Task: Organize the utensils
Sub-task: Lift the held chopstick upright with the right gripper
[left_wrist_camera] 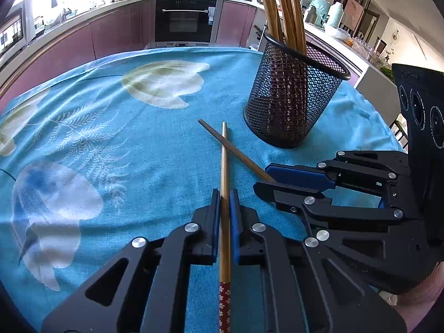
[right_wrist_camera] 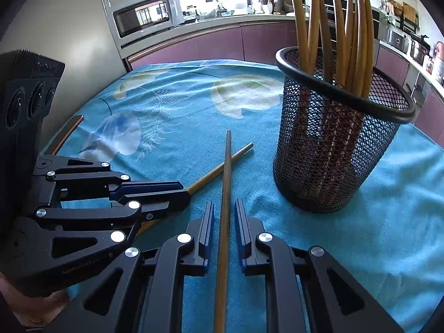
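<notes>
- Left gripper (left_wrist_camera: 224,202): nearest item in the left wrist view; its blue pads are pressing together on a light chopstick (left_wrist_camera: 224,172), which is running straight out between them, the red patterned end lying back toward the camera.
- Right gripper (right_wrist_camera: 224,213): nearest item in the right wrist view; its jaws are standing a little apart on either side of a dark chopstick (right_wrist_camera: 226,183). A narrow gap is showing on each side of the shaft, so the grip is not yet closing on it.
- Crossing point: the two chopsticks are lying across each other just ahead of both grippers, over the blue towel (left_wrist_camera: 138,152). Which one is lying on top cannot be told for certain.
- Mesh holder (right_wrist_camera: 333,149): black wire cup standing upright beyond the crossing, to the right, near but not touching the loose chopsticks; several chopsticks are already standing in it, tips up.
- Kitchen counters and oven: sitting far behind the table, taking no part.
- Risk, judged: lifting one chopstick while the other is resting across it is likely to drag or flick the second one away. The right jaws, being unclosed, could rise without their chopstick. Both grippers are working close together, so a collision is possible. A long chopstick swung toward the crowded holder could strike the rim or the standing sticks and tip the cup.
</notes>
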The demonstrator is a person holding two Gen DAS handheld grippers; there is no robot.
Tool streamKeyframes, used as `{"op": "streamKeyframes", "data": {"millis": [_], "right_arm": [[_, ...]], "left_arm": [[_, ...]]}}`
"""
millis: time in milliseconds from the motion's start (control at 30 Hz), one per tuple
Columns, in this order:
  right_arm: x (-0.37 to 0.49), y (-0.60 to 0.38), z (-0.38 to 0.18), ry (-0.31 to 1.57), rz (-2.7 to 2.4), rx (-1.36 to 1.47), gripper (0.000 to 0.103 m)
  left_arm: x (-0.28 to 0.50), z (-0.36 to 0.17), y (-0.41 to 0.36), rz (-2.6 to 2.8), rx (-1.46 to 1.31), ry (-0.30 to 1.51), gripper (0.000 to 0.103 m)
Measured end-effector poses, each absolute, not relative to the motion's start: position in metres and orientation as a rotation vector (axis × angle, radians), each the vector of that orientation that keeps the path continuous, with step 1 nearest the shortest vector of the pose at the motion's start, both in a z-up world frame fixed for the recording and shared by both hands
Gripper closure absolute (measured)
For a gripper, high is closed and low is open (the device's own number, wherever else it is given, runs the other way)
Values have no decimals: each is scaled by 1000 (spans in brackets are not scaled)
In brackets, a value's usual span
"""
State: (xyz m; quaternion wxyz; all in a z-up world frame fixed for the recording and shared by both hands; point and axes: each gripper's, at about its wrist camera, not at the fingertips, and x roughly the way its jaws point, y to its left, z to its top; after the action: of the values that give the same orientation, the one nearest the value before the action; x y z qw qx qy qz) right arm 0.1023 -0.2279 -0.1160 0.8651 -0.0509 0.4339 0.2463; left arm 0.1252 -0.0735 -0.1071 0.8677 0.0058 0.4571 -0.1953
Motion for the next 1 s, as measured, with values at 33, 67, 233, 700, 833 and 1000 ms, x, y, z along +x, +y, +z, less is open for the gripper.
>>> {"op": "streamKeyframes", "data": {"millis": [33, 67, 233, 700, 833, 1000], "right_arm": [[102, -228, -116, 909, 516, -106, 89], [102, -229, -116, 908, 516, -102, 91], [102, -235, -115, 913, 519, -66, 97], [89, -248, -100, 867, 568, -6, 97], [85, -252, -94, 849, 572, 7, 97], [81, -261, -86, 829, 582, 39, 97]], "left_arm": [[126, -108, -74, -409, 14, 957, 95], [125, -108, -74, -407, 15, 957, 95], [126, -108, -74, -403, 14, 953, 95], [124, -103, -72, -398, 4, 939, 95], [122, -99, -71, -404, 0, 928, 95], [119, -91, -71, -413, -7, 911, 95]]}}
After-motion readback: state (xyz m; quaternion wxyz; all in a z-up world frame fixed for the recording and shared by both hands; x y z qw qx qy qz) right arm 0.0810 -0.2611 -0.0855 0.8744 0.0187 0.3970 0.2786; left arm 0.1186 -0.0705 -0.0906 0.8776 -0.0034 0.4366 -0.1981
